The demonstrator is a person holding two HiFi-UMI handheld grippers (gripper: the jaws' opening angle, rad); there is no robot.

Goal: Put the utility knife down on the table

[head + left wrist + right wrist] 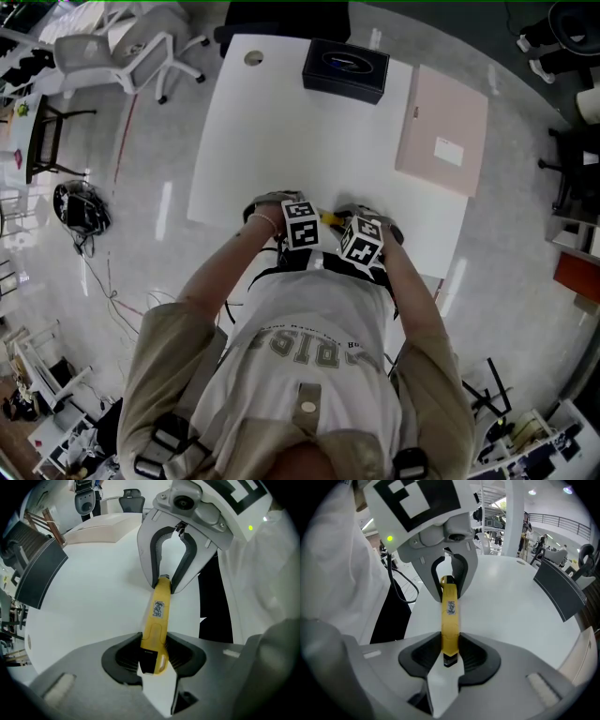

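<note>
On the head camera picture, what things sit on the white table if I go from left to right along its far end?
small round disc → black box → pink board

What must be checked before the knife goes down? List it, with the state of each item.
1. Left gripper clamped on the knife: ok, its fingers press one end.
2. Right gripper clamped on the other end: ok.
3. Table bare around the knife: ok, only white top shows there.
4. Black box and pink board out of the way: ok, both lie at the far side.
5. Blade pulled in: cannot tell.
6. Knife already touching the table: cannot tell.
</note>
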